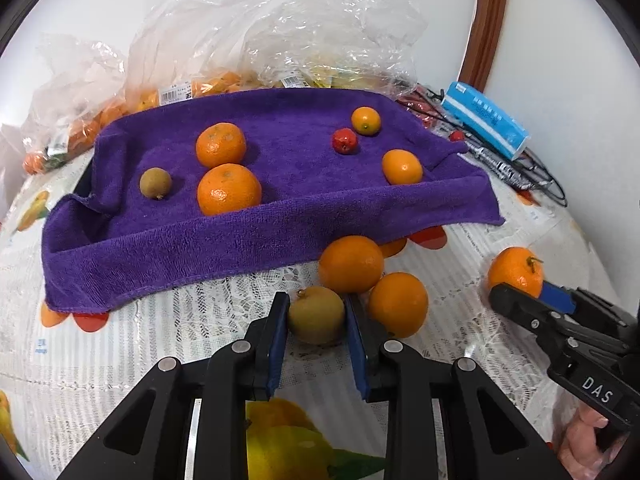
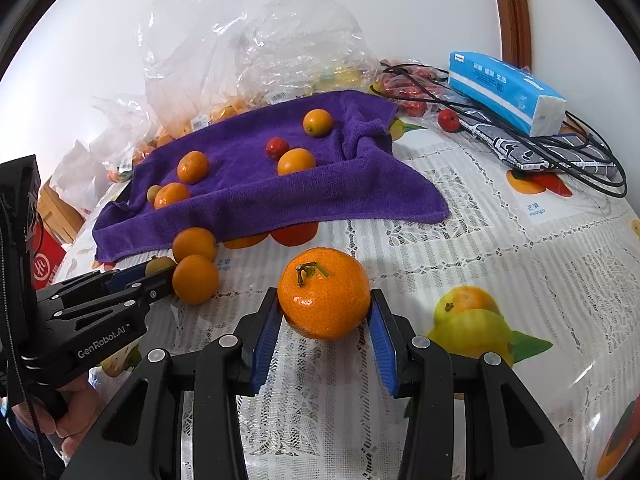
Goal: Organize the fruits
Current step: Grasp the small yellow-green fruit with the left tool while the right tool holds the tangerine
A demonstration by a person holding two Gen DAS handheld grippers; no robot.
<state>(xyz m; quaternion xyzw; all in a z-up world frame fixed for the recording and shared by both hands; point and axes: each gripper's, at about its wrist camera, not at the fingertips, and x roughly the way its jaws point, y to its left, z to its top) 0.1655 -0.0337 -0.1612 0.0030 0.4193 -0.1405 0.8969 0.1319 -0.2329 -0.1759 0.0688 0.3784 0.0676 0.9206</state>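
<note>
Left gripper [image 1: 316, 316] clamped on brownish-yellow fruit [image 1: 316, 314]; right gripper [image 2: 324, 312] brackets tangerine [image 2: 324, 293], contact unclear. Risk: nudging oranges [image 1: 398, 304] at 1 o'clock.

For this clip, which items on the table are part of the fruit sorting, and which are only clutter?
Part of the job:
- yellow-green round fruit between the left gripper jaws
- stemmed orange mandarin between the right gripper jaws
- two loose oranges beside it
- purple towel-lined tray holding sorted fruit

Lying about:
- blue tissue pack
- black cables
- clear plastic bags
</note>
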